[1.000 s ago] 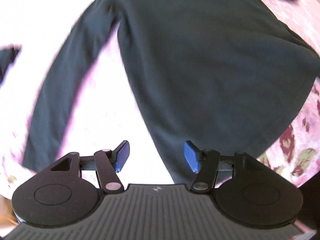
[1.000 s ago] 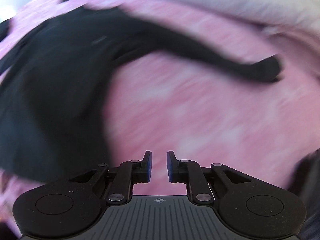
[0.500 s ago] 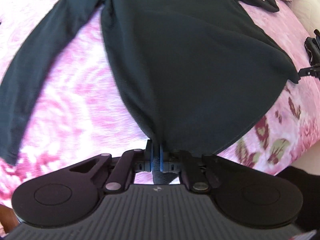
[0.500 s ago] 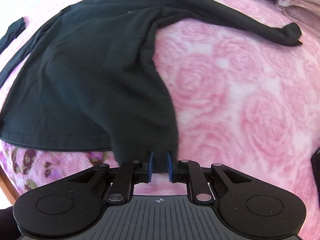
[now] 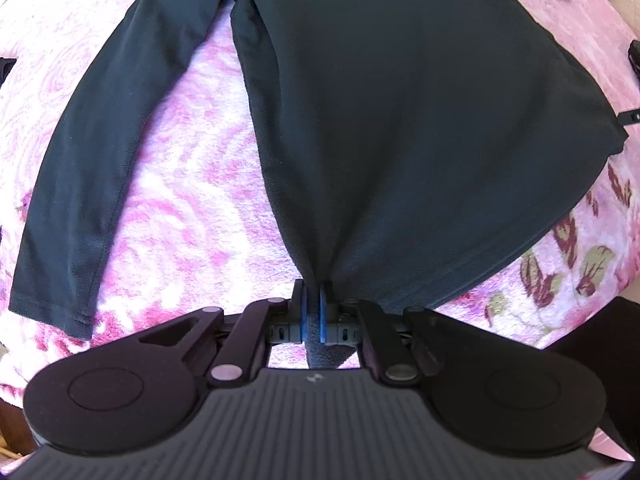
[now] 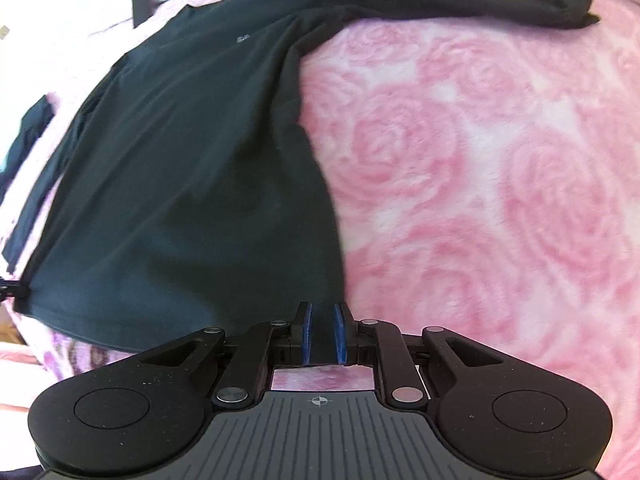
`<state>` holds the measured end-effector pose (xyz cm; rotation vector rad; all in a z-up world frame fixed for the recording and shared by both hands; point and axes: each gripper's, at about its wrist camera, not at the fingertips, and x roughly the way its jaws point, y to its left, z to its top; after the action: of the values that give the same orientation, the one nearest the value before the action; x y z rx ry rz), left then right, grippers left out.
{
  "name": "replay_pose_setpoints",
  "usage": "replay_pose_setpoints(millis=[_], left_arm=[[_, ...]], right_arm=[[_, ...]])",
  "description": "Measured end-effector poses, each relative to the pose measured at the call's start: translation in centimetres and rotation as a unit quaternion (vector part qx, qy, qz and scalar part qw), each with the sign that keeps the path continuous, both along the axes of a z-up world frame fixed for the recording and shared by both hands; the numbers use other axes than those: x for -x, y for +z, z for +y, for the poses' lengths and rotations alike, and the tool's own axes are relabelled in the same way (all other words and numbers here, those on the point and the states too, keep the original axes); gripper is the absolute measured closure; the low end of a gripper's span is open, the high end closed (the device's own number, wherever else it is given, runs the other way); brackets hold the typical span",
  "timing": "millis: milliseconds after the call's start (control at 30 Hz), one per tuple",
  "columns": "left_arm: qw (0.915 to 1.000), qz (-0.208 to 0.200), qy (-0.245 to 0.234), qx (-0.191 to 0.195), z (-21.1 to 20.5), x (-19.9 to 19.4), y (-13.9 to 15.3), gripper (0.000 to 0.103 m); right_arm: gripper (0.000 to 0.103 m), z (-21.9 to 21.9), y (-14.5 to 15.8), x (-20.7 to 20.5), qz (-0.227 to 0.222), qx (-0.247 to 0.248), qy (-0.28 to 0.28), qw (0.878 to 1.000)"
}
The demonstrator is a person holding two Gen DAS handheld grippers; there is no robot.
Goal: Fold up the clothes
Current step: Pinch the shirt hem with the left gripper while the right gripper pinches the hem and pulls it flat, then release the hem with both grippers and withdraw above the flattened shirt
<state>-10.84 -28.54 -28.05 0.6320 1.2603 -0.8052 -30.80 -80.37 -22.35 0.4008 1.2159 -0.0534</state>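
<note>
A dark long-sleeved shirt (image 5: 400, 120) lies spread flat on a pink rose-patterned blanket (image 5: 180, 220). Its left sleeve (image 5: 92, 160) runs down beside the body. My left gripper (image 5: 313, 300) is shut on the shirt's near left hem corner, and fabric pokes out behind the blue pads. In the right wrist view the same shirt (image 6: 192, 184) fills the left half, with its other sleeve (image 6: 460, 4) stretched across the top. My right gripper (image 6: 322, 328) sits at the near right hem corner. Its jaws stand slightly apart with dark fabric in the gap, not visibly pinched.
The blanket (image 6: 480, 200) spreads bare to the right of the shirt. Its floral border (image 5: 580, 260) marks the near bed edge. White bedding (image 6: 80, 0) and a dark strip (image 6: 142, 0) lie at the far side. Something dark (image 5: 600, 340) shows at the lower right.
My left gripper was open beside the hem a second ago; it has since shut on the corner. My right gripper has come over bare blanket onto the shirt's other corner, its gap unchanged.
</note>
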Motion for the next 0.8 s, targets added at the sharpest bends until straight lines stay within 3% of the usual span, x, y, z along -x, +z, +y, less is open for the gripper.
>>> replay_pose_setpoints(millis=[200, 300, 333, 367, 567, 667, 733, 800], left_arm=[[0.9999, 0.000, -0.010, -0.008, -0.3, 0.2, -0.4, 0.099], [0.9998, -0.003, -0.021, -0.005, -0.1, 0.3, 0.0, 0.099], [0.9997, -0.003, -0.024, -0.004, 0.0, 0.3, 0.2, 0.099], [0.9996, -0.003, -0.030, -0.001, 0.2, 0.4, 0.7, 0.099], [0.9989, -0.012, -0.045, -0.007, 2.4, 1.0, 3.3, 0.100], [0.9993, -0.001, -0.036, -0.014, 3.3, 1.2, 2.3, 0.099], [0.9994, 0.005, -0.031, -0.017, 3.3, 1.2, 1.7, 0.099], [0.9993, 0.003, -0.032, -0.020, 3.3, 1.3, 1.8, 0.096]], right_arm=[[0.088, -0.7, -2.2, -0.9, 0.001, 0.010, 0.015, 1.000], [0.089, -1.1, -2.7, -1.3, 0.022, -0.023, 0.012, 0.999], [0.098, -1.2, -2.7, -1.4, 0.030, -0.032, 0.014, 0.999], [0.101, -1.2, -2.5, -1.4, 0.034, -0.034, 0.019, 0.999], [0.102, 0.1, 1.1, 2.1, 0.053, -0.037, 0.014, 0.998], [0.101, 1.7, 0.4, 3.6, 0.074, -0.049, 0.012, 0.996], [0.100, 2.3, -0.3, 3.5, 0.079, -0.032, -0.008, 0.996], [0.080, 2.8, 0.2, 3.1, 0.069, 0.005, -0.013, 0.998]])
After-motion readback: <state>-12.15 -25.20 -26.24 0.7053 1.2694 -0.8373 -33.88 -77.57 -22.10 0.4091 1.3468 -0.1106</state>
